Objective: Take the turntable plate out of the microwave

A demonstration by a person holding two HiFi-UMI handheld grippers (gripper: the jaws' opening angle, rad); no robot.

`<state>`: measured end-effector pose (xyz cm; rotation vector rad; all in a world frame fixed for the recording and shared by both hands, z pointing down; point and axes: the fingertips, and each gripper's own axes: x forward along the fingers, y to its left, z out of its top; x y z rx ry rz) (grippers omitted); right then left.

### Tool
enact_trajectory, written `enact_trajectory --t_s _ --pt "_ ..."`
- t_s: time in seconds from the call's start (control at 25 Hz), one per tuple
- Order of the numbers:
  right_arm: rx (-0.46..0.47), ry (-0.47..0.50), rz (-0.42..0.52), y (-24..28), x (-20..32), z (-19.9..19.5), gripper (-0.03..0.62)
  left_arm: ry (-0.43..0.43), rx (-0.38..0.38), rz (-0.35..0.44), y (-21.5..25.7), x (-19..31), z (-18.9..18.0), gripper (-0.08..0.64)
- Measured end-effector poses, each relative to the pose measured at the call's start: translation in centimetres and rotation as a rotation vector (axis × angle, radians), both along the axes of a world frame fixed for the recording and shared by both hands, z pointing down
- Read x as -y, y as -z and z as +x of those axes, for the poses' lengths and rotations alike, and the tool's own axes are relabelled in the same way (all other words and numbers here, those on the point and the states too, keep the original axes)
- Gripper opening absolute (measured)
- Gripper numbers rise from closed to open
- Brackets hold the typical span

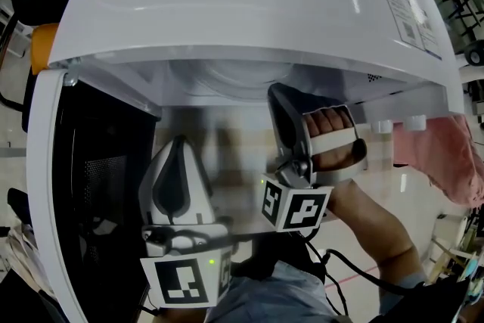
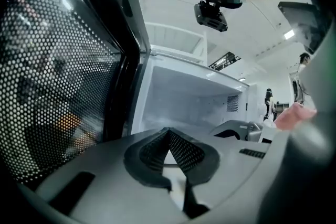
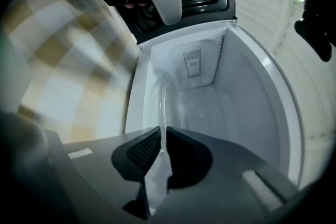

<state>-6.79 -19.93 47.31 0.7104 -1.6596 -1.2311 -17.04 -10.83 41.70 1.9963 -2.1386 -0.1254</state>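
Note:
The white microwave stands with its dark mesh door swung open at the left. In the right gripper view the clear glass turntable plate shows edge-on inside the white cavity. My right gripper is pinched on its near rim. In the head view the right gripper reaches under the microwave's top edge into the opening. My left gripper hangs in front of the opening beside the door, shut with nothing in it. Most of the plate is hidden in the head view.
A hand grips the right gripper's handle. A pink cloth lies at the right of the microwave. A beige-and-white checked surface lies in front of the opening. The cavity walls close in round the right gripper.

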Motion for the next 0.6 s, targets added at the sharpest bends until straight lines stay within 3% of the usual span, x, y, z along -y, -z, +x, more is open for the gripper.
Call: enact_trajectory --t_s 0.6 --pt "0.021 0.016 -0.039 2.4 0.0 0.1 0.025 -0.020 -0.003 0.019 0.6 -1.8 0.7 0.005"
